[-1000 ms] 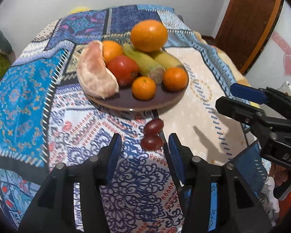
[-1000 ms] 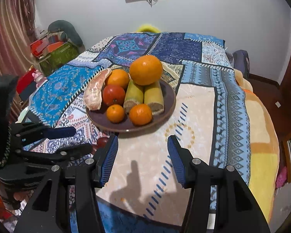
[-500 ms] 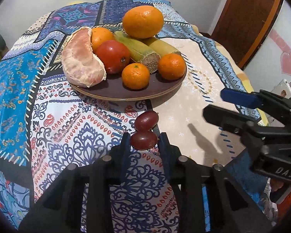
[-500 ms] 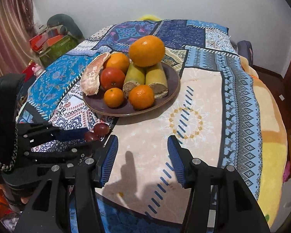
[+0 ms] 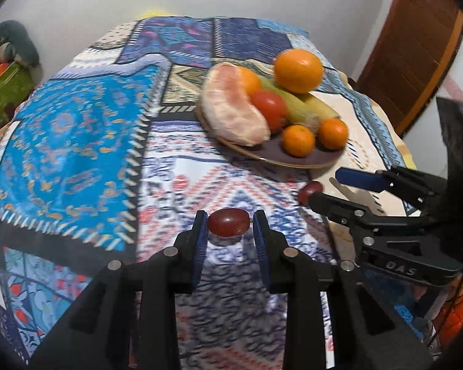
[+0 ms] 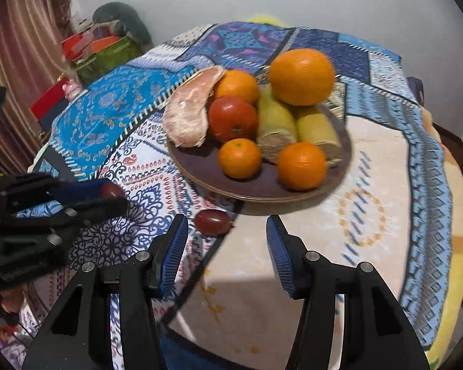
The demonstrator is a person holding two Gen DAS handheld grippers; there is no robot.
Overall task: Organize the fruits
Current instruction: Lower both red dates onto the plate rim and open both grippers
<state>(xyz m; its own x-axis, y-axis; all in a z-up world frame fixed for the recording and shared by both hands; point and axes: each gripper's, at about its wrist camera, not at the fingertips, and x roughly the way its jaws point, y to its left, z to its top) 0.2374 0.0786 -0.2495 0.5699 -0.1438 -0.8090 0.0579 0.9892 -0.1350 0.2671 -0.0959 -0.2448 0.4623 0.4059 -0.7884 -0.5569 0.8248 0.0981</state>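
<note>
A dark red, glossy, oval grape is gripped lengthwise between the blue pads of the left gripper and is held clear of the patterned tablecloth, above the near left part of the table. It is judged to be light, soft-skinned and slippery, so only a gentle squeeze across its middle is called for; too much pressure would probably burst it.

Further right, a second grape of the same colour lies on the cloth near the table's front edge, just in front of the brown plate. It is seen just ahead of the right gripper, whose jaws stand wide open with nothing between them. It would best be taken across its short axis.

Toward the table's middle, the plate is piled with a peeled pomelo segment, a tomato, two yellow-green cut stalks, small oranges and a large orange resting on top. The pile looks apt to roll if knocked.
</note>
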